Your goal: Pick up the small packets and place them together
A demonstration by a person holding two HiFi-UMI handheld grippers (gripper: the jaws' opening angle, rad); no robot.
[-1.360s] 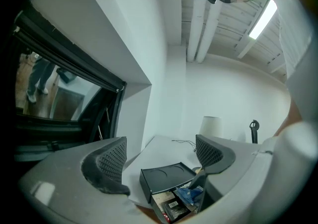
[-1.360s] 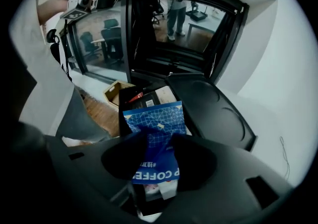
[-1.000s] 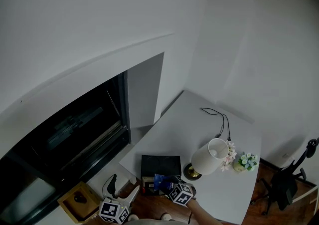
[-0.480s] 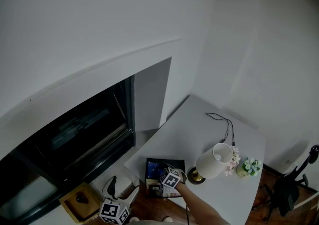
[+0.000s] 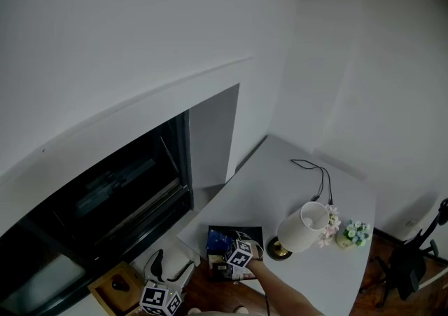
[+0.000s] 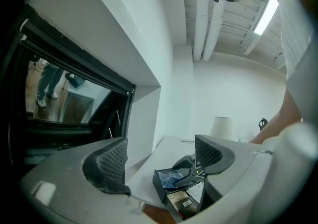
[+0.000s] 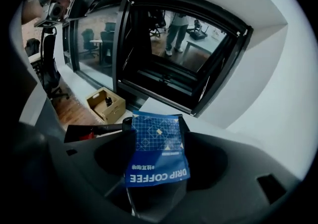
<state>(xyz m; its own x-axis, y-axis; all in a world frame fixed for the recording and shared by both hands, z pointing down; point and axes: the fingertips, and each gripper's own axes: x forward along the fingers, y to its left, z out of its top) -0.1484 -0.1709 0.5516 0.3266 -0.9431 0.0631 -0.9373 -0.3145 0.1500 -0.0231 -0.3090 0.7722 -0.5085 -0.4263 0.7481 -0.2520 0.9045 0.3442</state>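
Blue drip-coffee packet (image 7: 156,151), standing between jaws of right gripper (image 7: 155,133), those jaws just opening and now loosely apart around it, over black box (image 5: 245,232) at near left corner of desk (image 5: 294,188); left gripper (image 6: 161,157) off that corner, jaws wide apart, nothing between.
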